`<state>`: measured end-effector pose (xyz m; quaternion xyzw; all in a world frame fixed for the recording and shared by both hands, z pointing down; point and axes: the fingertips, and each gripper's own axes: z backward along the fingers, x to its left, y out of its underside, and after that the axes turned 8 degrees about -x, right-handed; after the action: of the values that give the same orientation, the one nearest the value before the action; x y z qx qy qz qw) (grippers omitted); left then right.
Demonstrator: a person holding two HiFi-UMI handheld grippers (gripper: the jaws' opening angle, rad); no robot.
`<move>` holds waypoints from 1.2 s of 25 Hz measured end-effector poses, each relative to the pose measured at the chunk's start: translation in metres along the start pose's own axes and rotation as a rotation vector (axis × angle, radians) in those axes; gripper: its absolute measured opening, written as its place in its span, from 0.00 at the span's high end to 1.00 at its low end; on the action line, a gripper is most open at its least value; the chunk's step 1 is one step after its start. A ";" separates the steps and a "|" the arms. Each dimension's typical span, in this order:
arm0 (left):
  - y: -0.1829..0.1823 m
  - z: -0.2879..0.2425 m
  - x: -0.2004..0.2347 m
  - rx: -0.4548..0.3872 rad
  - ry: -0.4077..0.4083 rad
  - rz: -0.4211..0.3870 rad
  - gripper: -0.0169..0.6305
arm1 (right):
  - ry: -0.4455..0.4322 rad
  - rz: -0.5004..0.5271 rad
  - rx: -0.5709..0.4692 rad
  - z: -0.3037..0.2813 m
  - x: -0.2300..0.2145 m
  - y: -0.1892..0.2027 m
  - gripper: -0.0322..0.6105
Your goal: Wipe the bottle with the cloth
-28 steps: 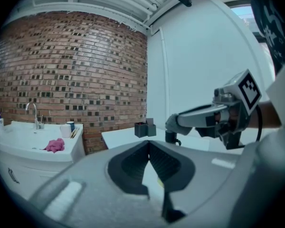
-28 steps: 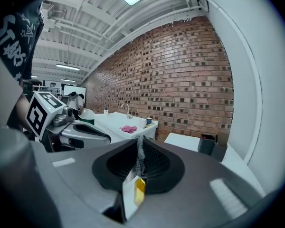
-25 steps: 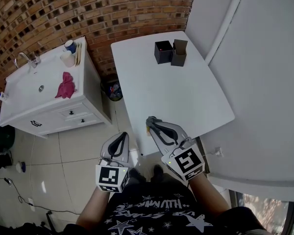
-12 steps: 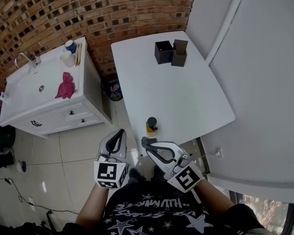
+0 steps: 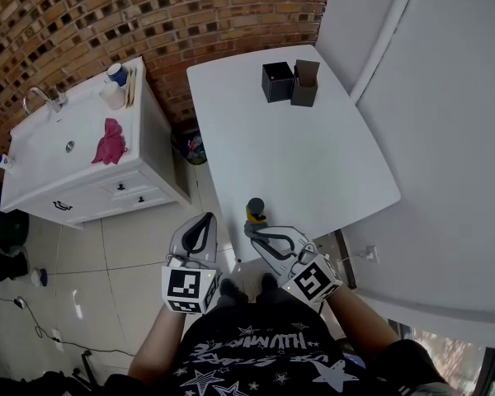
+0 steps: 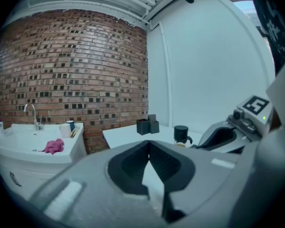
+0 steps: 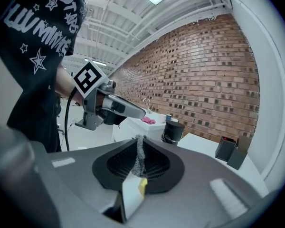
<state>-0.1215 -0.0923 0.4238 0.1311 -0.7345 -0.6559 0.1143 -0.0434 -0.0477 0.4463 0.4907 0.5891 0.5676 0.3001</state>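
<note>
Head view: a person's arms reach forward over a tiled floor [image 5: 124,258], between a sink worktop [image 5: 33,163] on the left and a white worktop [image 5: 313,163] on the right.
Bottle: a small bottle [image 5: 255,209] with a dark cap and a yellow body stands upright at the near left edge of the white worktop. Nothing grips it.
Cloth: a pink cloth [image 5: 110,143] lies crumpled on the sink worktop, just beside the basin drain. It is well apart from the bottle and from both hands.
Left hand-held gripper [image 5: 208,218]: its jaws are pressed together with nothing between them. It hangs over the floor between the two worktops, to the left of the bottle.
Right hand-held gripper [image 5: 248,227]: its jaws are pressed together and hold nothing. Its tips sit just beside the bottle's base at the near edge of the white worktop. In the right gripper view the bottle stands ahead of the tips, not between them.
Far end of the white worktop: two dark boxes [image 5: 277,81] stand side by side, well apart from the bottle.
Back of the sink worktop: two cups [image 5: 112,97] stand near the right corner, and a tap [image 5: 40,99] stands behind the basin.
</note>
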 end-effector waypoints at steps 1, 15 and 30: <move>0.000 -0.001 -0.001 0.004 0.002 0.003 0.97 | -0.002 -0.007 0.004 0.000 -0.001 0.004 0.89; 0.006 -0.007 -0.007 0.038 -0.009 0.021 0.97 | -0.079 -0.077 0.047 -0.009 0.008 0.041 0.89; 0.017 -0.001 -0.002 0.068 -0.044 0.015 0.97 | -0.071 -0.186 0.159 -0.012 0.002 0.110 0.89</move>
<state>-0.1203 -0.0912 0.4411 0.1148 -0.7596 -0.6326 0.0986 -0.0288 -0.0646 0.5544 0.4760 0.6641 0.4711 0.3324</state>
